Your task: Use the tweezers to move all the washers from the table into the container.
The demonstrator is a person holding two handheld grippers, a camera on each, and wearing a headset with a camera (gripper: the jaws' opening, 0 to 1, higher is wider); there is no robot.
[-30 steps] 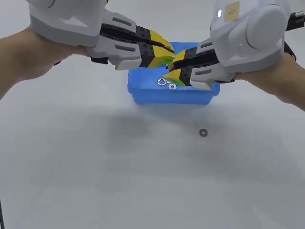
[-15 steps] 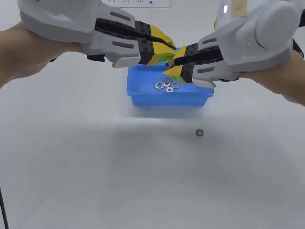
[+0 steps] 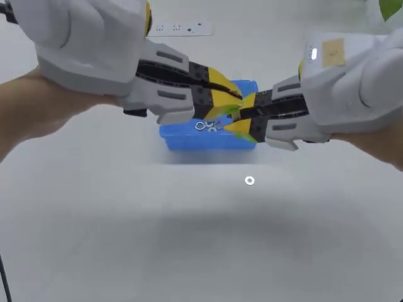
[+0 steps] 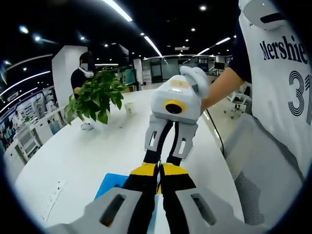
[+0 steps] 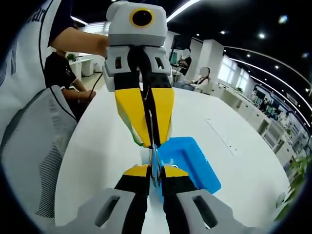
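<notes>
Left hand-held gripper, right hand-held gripper shifted across container, clamping tweezers.

Tweezers mostly buried between left claw and right claw; container half-covered.

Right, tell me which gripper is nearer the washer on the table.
Right. The right gripper hovers beyond the washer, by the front of the box; the left gripper is farther back over it.
</notes>
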